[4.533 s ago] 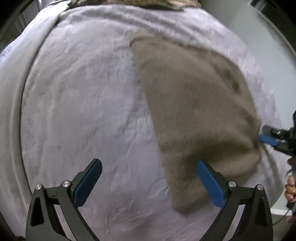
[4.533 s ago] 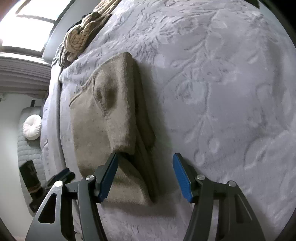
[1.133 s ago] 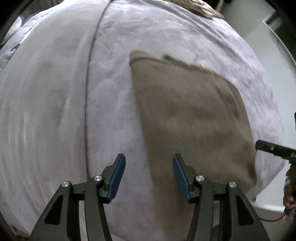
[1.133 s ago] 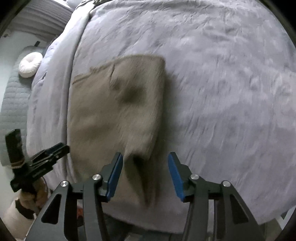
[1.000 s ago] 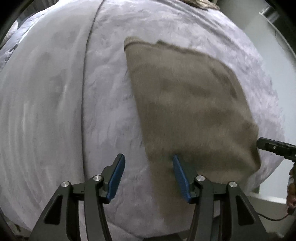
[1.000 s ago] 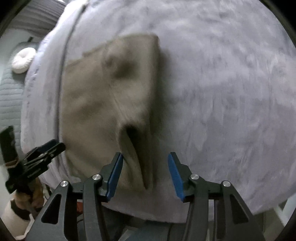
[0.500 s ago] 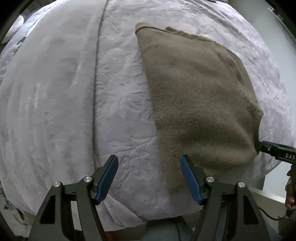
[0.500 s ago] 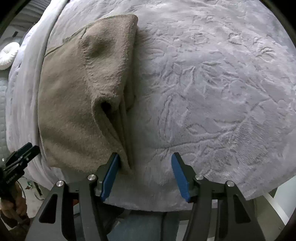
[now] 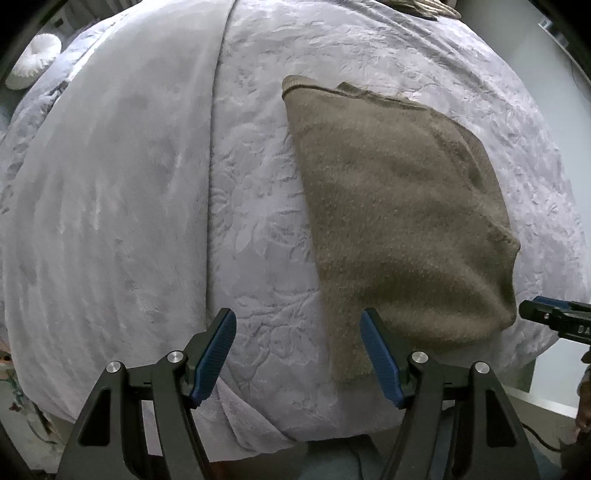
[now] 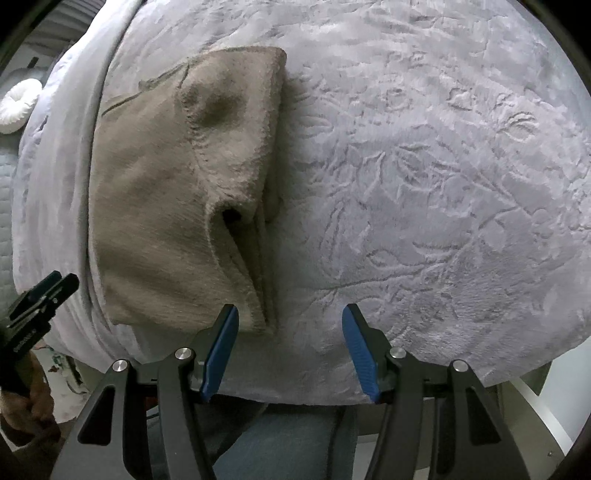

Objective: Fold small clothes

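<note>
Sweater [image 9: 402, 221] lies folded between both tools, touching neither.

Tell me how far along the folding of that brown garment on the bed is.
Done: the brown garment lies folded into a compact stack on the grey bedspread, layered edges visible in the right wrist view. In hand: nothing; the left gripper and right gripper are both open above the bedspread, having just opened wider. Left: possibly tidying the gaping layers; a knit pile waits at the far edge.
</note>
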